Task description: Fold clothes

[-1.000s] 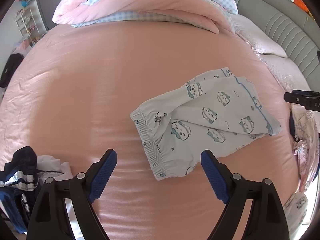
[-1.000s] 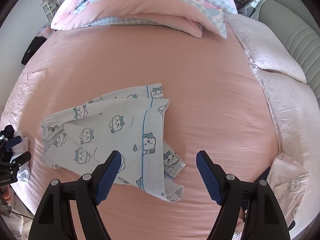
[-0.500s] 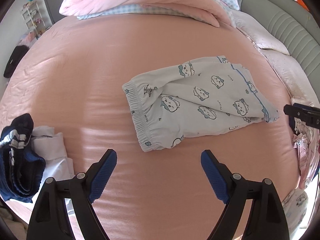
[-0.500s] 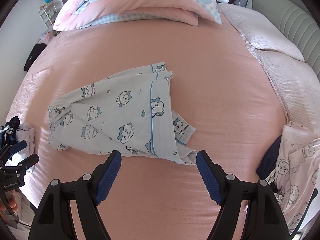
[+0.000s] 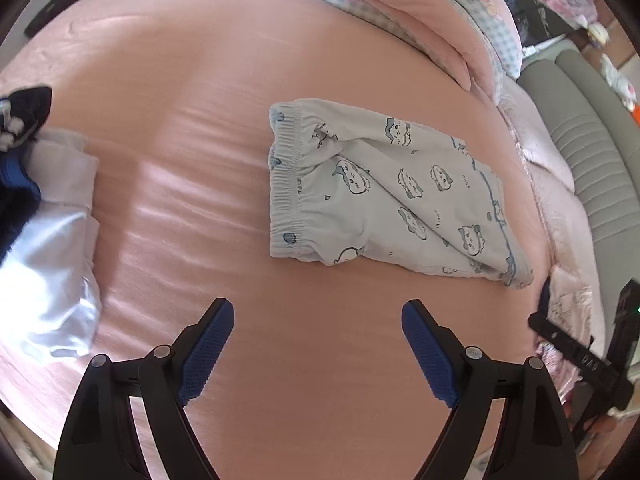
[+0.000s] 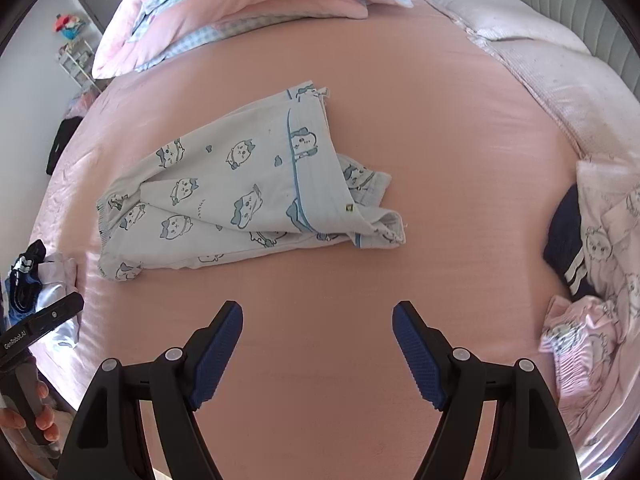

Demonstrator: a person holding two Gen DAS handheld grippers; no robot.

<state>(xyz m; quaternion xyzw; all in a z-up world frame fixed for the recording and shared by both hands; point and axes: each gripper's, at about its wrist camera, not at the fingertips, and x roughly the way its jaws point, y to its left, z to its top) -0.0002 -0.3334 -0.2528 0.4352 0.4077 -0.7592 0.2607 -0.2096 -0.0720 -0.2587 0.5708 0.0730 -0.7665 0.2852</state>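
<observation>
A pair of pale blue shorts printed with cartoon animals lies rumpled on the pink bed sheet; its elastic waistband faces left in the left wrist view. My left gripper hangs open over bare sheet just short of the shorts' near edge. In the right wrist view the same shorts lie with their blue-trimmed leg hems bunched to the right. My right gripper is open too, above the sheet, nearer than the shorts and holding nothing.
White and navy clothes sit piled at the left bed edge. Pink printed pyjamas and a dark garment lie at the right. A folded pink quilt and pillows fill the far side. A hand holds the other gripper's handle.
Both grippers drew back toward the near side and sank, so the shorts sit farther up each view. The left view rolled; the shorts now lie more upright in it. Both stayed open.
</observation>
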